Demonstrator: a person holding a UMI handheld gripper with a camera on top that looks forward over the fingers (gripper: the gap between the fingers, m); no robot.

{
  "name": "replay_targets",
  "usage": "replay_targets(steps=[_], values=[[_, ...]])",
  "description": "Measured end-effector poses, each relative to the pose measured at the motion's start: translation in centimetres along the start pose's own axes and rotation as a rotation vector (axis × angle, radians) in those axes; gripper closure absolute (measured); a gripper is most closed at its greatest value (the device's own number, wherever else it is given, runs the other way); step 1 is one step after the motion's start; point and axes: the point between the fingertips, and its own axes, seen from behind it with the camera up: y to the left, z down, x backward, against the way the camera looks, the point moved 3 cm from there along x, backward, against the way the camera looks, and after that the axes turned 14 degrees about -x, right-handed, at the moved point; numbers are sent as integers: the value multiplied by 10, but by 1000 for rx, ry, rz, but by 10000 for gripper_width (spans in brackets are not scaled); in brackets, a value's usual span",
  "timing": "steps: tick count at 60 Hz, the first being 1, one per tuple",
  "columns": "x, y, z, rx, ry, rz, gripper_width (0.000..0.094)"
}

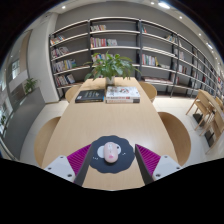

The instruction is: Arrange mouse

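Note:
A small pale pink-and-white mouse (110,153) lies on a dark round mouse mat (109,157) on a long light wooden table (100,120). My gripper (111,160) is open. Its two fingers, with magenta pads (79,159), stand to either side of the mat, and the mouse sits between them with a gap at each side. The mouse rests on the mat on its own.
At the table's far end lie a dark book (90,96) and a stack of light books (123,94), with a potted green plant (110,66) behind. Bookshelves (120,45) line the back wall. Curved wooden chairs (177,135) stand beside the table.

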Motion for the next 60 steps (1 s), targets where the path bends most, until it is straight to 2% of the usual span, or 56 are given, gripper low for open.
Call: replay_targets(steps=[9,28,60], values=[[49,-5,7,35,-41,-25,95],[114,-28,30,41,-53,-50,99],[136,-29,39,25,-67,-61,99]])
